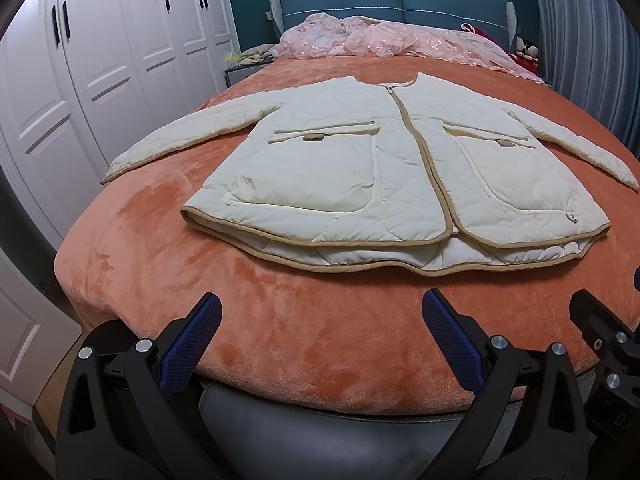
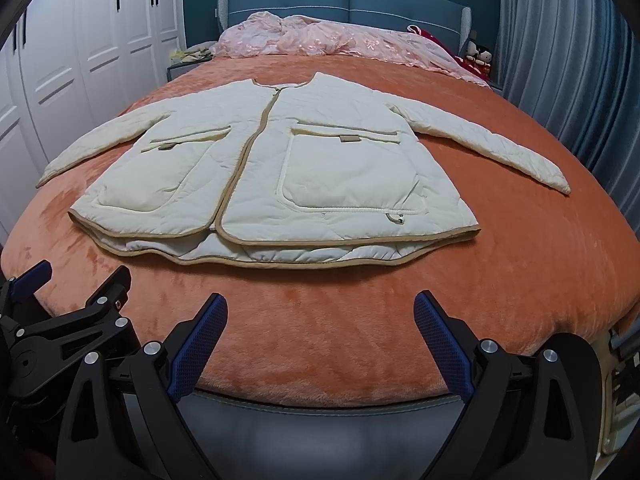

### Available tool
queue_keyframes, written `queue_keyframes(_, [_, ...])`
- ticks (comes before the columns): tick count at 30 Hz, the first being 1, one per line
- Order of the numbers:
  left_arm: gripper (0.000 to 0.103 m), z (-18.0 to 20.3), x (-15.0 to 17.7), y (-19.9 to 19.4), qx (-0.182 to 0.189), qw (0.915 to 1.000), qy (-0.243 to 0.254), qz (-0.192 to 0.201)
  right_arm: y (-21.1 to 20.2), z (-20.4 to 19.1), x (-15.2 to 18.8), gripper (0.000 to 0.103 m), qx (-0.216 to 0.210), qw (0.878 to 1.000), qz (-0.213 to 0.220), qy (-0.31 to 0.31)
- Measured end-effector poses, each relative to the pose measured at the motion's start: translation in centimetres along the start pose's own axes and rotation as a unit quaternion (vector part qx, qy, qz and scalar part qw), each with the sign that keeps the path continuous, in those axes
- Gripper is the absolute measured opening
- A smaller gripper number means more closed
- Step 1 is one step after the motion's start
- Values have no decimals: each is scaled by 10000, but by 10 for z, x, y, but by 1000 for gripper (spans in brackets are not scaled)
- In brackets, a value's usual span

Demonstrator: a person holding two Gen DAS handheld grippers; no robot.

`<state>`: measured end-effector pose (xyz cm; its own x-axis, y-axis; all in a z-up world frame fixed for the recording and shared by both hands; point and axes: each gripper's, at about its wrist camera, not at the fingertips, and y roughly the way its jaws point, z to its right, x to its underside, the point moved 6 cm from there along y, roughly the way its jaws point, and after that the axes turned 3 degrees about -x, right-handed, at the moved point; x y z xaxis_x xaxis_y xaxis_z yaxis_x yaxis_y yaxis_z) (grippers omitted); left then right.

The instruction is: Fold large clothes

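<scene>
A cream quilted jacket [image 1: 384, 168] lies spread flat, front up, on the orange plush blanket [image 1: 280, 320] that covers the bed. Both sleeves are stretched out to the sides, the tan-trimmed front edges meet down the middle, and the hem faces the foot of the bed. The back hem pokes out a bit below the front panels. Two big patch pockets sit on the front, each w/ a small tan tab at its top edge.

The left gripper [image 1: 322, 312] hovers over the foot of the bed, fingers spread wide w/ nothing between them — blue pads [image 1: 188, 348] bare, well short of the jacket hem. The right gripper [image 2: 320, 310] is just beside it, likewise splayed apart and not holding anything, also short of the hem. Each gripper shows at the edge of the other's wrist view, so they're close side by side.

Further back, a rumpled pink lace cover [image 2: 320, 40] is bunched by the blue padded headboard [image 2: 344, 0]. White wardrobe doors [image 1: 100, 60] run along the left side of the room, grey-blue curtains [image 2: 560, 60] hang on the right, and a couple of small dolls [image 2: 478, 58] sit by the headboard's right end.
</scene>
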<state>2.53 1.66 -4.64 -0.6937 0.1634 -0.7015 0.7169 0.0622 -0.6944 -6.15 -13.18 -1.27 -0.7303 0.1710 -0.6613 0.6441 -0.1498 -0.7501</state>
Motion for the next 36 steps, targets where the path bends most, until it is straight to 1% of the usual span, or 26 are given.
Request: queue_keyframes(36, [98,2,4,3,3,10000,57,-50,-2,-2,1,92,-3,10000,10,-34])
